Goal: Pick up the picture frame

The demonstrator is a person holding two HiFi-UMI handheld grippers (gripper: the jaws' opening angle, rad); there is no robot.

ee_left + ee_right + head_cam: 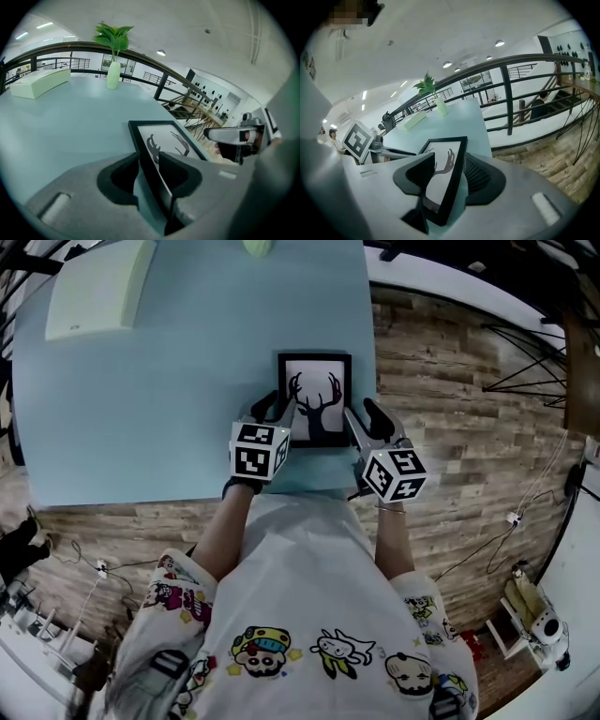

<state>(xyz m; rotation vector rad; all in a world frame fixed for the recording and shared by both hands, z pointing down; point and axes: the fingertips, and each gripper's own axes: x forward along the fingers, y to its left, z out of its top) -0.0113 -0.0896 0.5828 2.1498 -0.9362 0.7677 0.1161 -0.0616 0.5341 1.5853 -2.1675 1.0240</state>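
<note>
The picture frame (314, 397) is black with an antler print and lies on the light blue table (141, 409), close to its near edge. My left gripper (271, 407) straddles the frame's left rail (140, 140). Its inner jaw is over the print and its outer jaw is beside the frame, where a strip of table shows between. My right gripper (366, 418) straddles the right rail (457, 168) the same way. Both grippers (149, 164) (449, 161) are open around the rails, and the frame's near corners are hidden under them.
A pale green box (98, 287) sits at the far left of the table. A white vase with a green plant (112, 75) stands at the far edge. The table's right edge (372, 381) runs just beside the frame, with wood floor (469, 409) below.
</note>
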